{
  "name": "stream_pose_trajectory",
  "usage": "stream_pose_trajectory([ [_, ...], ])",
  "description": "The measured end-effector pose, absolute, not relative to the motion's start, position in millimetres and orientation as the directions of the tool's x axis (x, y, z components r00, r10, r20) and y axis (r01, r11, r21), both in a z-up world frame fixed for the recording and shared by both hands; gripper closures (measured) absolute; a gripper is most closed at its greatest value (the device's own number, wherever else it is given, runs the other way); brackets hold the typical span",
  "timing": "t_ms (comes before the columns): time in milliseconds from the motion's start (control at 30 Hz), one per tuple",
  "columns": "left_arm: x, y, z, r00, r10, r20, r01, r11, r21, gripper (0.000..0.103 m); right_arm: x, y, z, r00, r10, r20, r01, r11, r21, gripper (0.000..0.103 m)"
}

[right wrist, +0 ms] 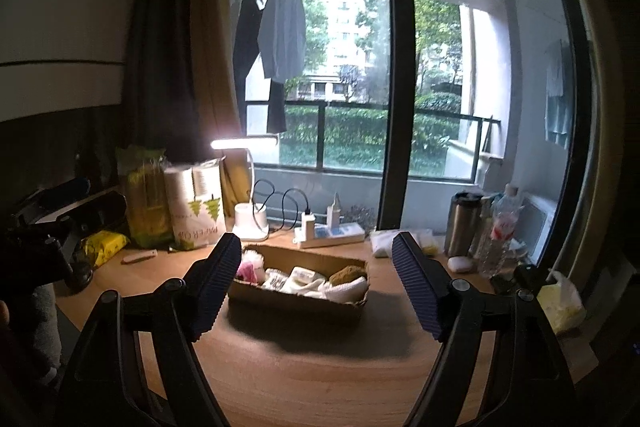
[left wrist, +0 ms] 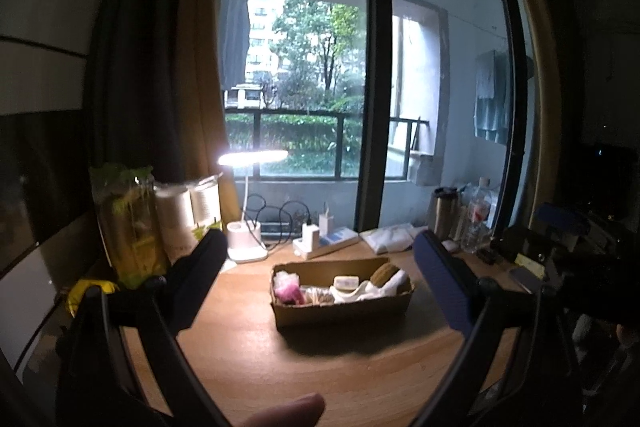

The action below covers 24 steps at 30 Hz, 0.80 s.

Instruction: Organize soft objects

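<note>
A shallow cardboard box (left wrist: 340, 311) sits on the wooden desk (left wrist: 280, 359) and holds soft items: a pink piece (left wrist: 289, 289), white cloth (left wrist: 380, 289) and a tan sponge-like lump (left wrist: 383, 273). The same box (right wrist: 298, 301) shows in the right wrist view with its pink piece (right wrist: 246, 271) and white cloth (right wrist: 344, 289). My left gripper (left wrist: 320, 279) is open and empty, held above the desk in front of the box. My right gripper (right wrist: 316, 279) is open and empty, also in front of the box.
A lit white desk lamp (left wrist: 246, 239), a power strip with chargers (left wrist: 324, 241), paper-roll packs (right wrist: 196, 207), a green bag (left wrist: 128, 223) and a yellow packet (right wrist: 102, 245) line the back left. A steel flask (right wrist: 462, 223) and bottles (right wrist: 500, 227) stand at the right. A window is behind.
</note>
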<state>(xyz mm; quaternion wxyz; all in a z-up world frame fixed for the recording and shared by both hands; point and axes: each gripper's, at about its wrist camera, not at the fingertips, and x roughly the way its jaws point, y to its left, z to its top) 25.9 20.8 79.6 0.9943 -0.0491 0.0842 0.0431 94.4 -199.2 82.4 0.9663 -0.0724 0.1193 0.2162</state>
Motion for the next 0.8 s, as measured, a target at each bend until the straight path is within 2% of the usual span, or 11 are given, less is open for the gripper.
stream_pose_trajectory([
  [200, 15, 13, 94, 0.989, 0.077, -0.129, -0.086, 0.994, -0.066, 0.007, 87, -207, 97, 0.897, 0.378, -0.228, -0.404, 0.911, -0.082, 0.022],
  [333, 13, 9, 100, 0.988, 0.107, -0.110, -0.113, 0.992, -0.048, 0.001, 82, -212, 105, 0.907, 0.367, -0.205, -0.390, 0.917, -0.081, 0.022],
  [800, 14, 5, 102, 0.990, 0.086, -0.116, -0.094, 0.993, -0.072, 0.001, 80, -219, 105, 0.916, 0.354, -0.187, -0.373, 0.925, -0.071, 0.022],
])
